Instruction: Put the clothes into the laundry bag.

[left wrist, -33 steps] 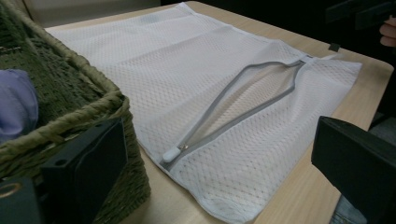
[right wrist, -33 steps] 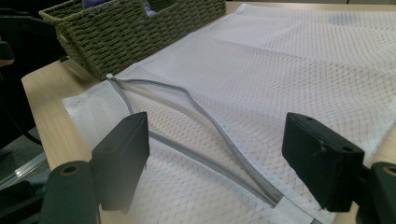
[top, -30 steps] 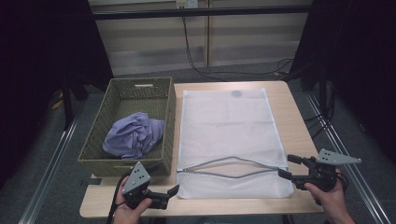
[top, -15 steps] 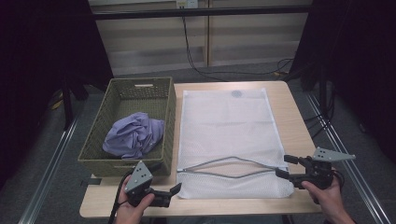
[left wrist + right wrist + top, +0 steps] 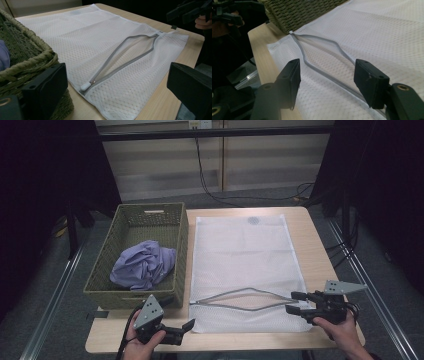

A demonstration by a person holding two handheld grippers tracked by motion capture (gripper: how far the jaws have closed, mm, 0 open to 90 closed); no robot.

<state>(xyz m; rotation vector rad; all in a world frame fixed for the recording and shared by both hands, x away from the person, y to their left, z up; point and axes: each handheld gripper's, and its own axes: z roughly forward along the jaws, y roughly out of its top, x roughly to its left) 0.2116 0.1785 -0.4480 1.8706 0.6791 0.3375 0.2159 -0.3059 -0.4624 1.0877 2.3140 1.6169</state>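
Moved: right gripper edged toward the mesh bag's open zipper, jaws just narrowing, nothing gripped.
Left gripper: released, idle.
Risk: pinching one mesh layer only.

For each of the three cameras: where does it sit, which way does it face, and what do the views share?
High view: above the person's side, facing forward and down on the table; both hands, left gripper, right gripper.
Left gripper view: low by the basket, facing across the mesh bag; own jaws wide apart.
Right gripper view: over the bag's near edge, facing the basket; own jaws apart, just closing a little, zipper between them.
All share the bag's open zipper.
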